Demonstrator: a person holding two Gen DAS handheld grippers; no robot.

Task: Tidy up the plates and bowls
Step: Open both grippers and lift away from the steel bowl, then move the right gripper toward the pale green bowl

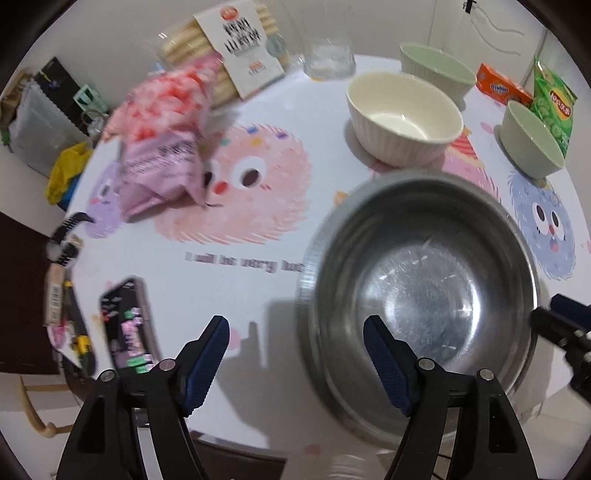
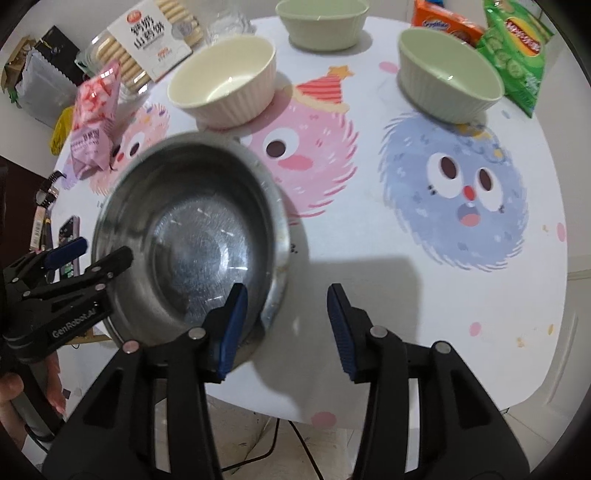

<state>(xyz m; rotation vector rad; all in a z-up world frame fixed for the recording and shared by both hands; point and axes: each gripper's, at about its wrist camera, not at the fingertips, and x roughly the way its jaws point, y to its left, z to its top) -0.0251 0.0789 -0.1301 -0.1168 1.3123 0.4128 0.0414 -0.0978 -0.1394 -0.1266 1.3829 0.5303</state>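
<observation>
On the round table (image 2: 424, 295), covered by a cloth printed with fuzzy cartoon monsters, a stainless steel bowl (image 2: 192, 236) is seen near the front edge, blurred in both views. Whether it rests flat cannot be told.

Left gripper (image 1: 295, 354): jaws spread wide, nothing pinched. One blue pad (image 1: 384, 362) is seen over the steel bowl's inside, the other outside its rim; contact cannot be confirmed.

Right gripper (image 2: 284, 328): jaws apart, nothing clamped. Its left pad (image 2: 232, 325) is seen just inside the bowl's rim, the other over bare cloth.

Farther back, a cream ribbed bowl (image 2: 225, 81) is set upright, apart from the steel one. Two pale green bowls are noted: one at the rear (image 2: 321, 22), one toward the right (image 2: 447, 74) beside a green chip bag (image 2: 517, 48). A pink snack bag (image 1: 162, 129), a biscuit pack (image 1: 236, 48) and a phone (image 1: 125, 325) are placed on the left side.
</observation>
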